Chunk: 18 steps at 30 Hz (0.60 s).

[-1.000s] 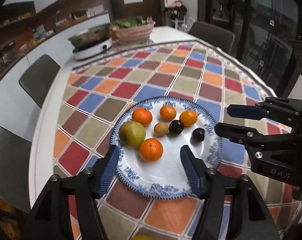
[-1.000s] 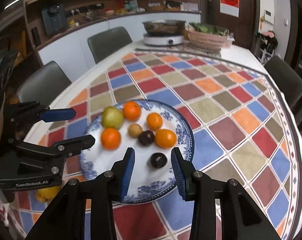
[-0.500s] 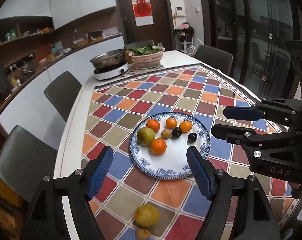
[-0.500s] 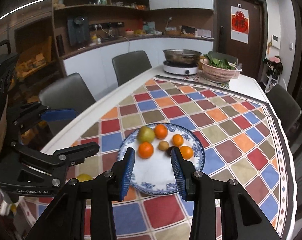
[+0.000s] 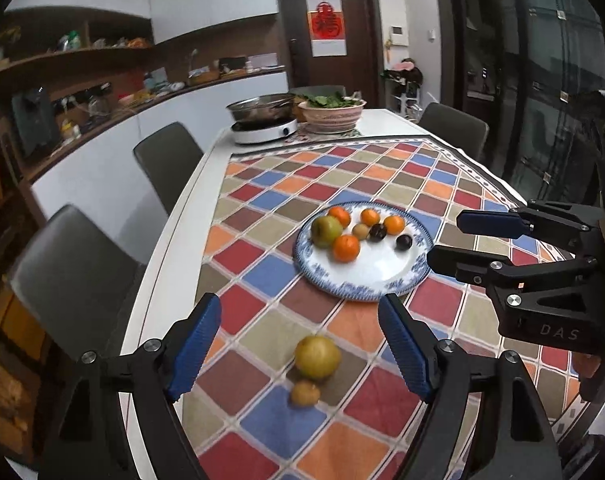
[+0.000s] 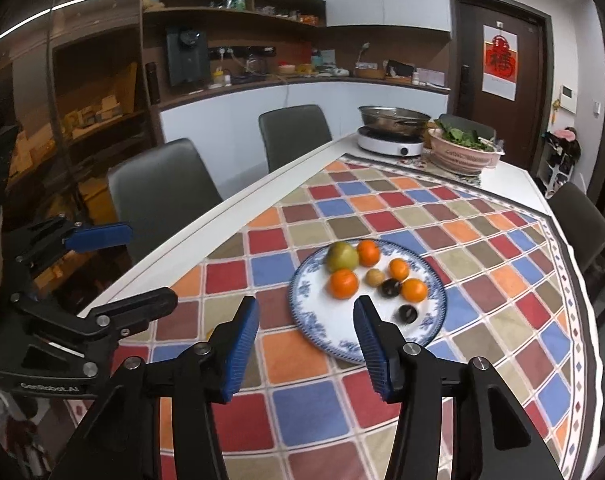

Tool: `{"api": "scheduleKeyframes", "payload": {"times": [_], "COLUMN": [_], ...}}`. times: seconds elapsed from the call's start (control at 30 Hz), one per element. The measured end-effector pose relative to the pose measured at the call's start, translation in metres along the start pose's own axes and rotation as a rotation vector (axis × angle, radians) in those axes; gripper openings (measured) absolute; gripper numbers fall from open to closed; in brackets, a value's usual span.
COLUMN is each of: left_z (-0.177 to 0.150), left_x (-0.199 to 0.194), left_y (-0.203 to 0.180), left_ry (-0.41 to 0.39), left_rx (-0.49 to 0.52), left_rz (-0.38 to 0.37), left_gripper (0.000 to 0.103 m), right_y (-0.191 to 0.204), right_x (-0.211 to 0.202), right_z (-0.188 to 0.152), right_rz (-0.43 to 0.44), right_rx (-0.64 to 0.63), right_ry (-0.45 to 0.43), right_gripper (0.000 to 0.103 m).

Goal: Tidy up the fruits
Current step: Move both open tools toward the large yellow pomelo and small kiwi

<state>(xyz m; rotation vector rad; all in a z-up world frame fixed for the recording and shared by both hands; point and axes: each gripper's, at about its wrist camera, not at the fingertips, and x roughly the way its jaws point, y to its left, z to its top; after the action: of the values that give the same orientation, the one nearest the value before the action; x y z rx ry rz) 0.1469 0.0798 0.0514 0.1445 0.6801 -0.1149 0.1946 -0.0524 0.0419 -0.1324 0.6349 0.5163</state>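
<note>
Left claw (image 5: 300, 350) has just been opening and gapes wide, nothing gripped; a yellow-green fruit (image 5: 317, 357) and a small brown one (image 5: 305, 393) sit on the surface between its fingers. Right claw (image 6: 305, 344) has been opening too, empty. The plate (image 6: 434, 328) of fruit sits just ahead of both claws.

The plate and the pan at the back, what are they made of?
The plate looks like glazed ceramic: glossy white with a blue painted pattern around the rim. The pan looks like bare metal, probably stainless steel: silvery grey and shiny. I can't be sure of either from looks alone.
</note>
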Motion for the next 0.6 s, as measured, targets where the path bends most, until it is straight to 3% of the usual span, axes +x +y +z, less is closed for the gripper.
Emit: {"api": "scheduleKeyframes", "payload": {"times": [0.27, 0.6], "left_z": [-0.043, -0.078], "left_x": [-0.004, 0.028], "left_y": [0.016, 0.020], "left_ry": [0.025, 0.081], "left_rx": [-0.073, -0.066], "left_rz": [0.006, -0.040], "left_gripper": [0.081, 0.081], "right_y": [0.024, 0.042], "right_x": [0.011, 0.038], "right_z": [-0.021, -0.046], "right_rz": [0.059, 0.083], "right_rx": [0.000, -0.026], "right_ry": [0.028, 0.122], "right_gripper": [0.050, 0.050]}}
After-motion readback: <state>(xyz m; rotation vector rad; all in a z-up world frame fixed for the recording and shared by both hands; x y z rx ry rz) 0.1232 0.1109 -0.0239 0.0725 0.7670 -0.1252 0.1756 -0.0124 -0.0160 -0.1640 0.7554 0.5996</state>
